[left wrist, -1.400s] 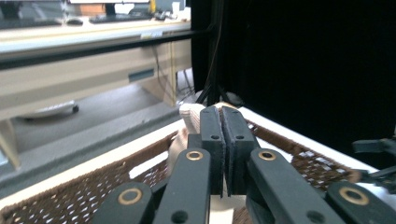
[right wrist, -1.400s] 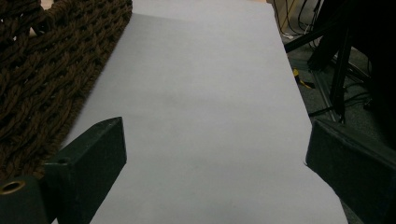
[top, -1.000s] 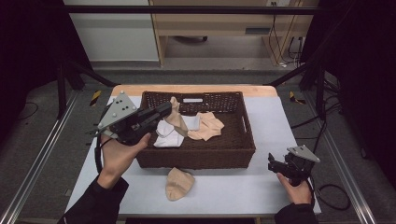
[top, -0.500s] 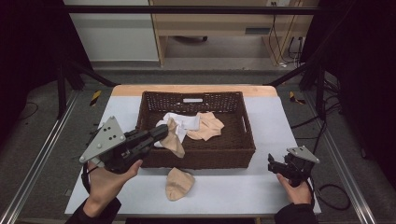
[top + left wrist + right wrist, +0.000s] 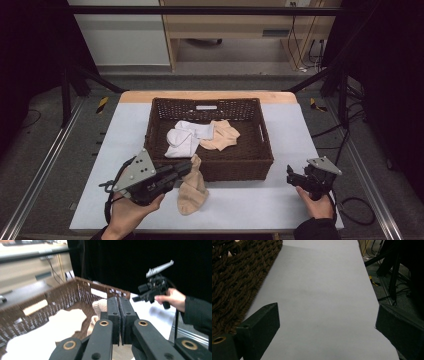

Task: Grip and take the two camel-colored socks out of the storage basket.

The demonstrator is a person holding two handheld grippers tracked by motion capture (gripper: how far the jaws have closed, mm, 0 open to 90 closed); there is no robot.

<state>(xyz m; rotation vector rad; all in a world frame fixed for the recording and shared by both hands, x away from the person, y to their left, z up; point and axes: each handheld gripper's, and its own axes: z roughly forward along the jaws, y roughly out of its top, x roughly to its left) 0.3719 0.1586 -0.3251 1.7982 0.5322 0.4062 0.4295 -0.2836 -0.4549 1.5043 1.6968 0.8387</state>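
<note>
Down and out of the wicker basket [image 5: 207,162] comes the left gripper [image 5: 186,168], jaws pinching a beige sock [image 5: 195,165] above its mate on the table. That thin pinch is risking a slip, snagging the rim. Soft, limp, it's dangling. The right gripper [image 5: 290,175] is waiting, wide open.

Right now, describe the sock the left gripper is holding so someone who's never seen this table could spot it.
Find the brown wicker basket in the middle of the table. Just outside its near wall, the beige sock hangs from the left gripper down onto the white tabletop. It is the one sock outside the basket; the white socks and the other beige one lie inside.
</note>
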